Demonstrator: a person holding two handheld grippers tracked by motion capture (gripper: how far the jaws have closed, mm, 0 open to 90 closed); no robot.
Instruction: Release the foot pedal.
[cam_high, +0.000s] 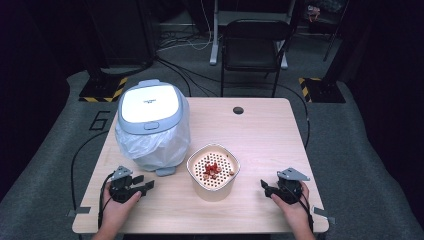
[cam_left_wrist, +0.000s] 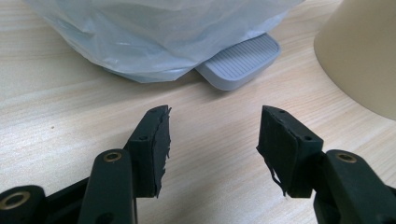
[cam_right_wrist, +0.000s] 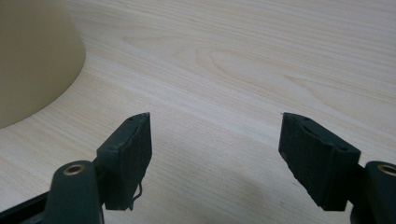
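Resting low on the bench (cam_high: 260, 125), left gripper (cam_high: 148, 186) and right gripper (cam_high: 263, 185) both released, fingers (cam_left_wrist: 152, 140) empty. Strainer cup (cam_high: 213, 172) of red scraps between them, beside pedal bin (cam_high: 152, 122). Probably pre-grasp; next, closing on the cup's sides.

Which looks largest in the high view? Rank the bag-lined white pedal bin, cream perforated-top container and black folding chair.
1. Bag-lined white pedal bin.
2. Black folding chair, farther away, so likely bigger really.
3. Cream perforated-top container.
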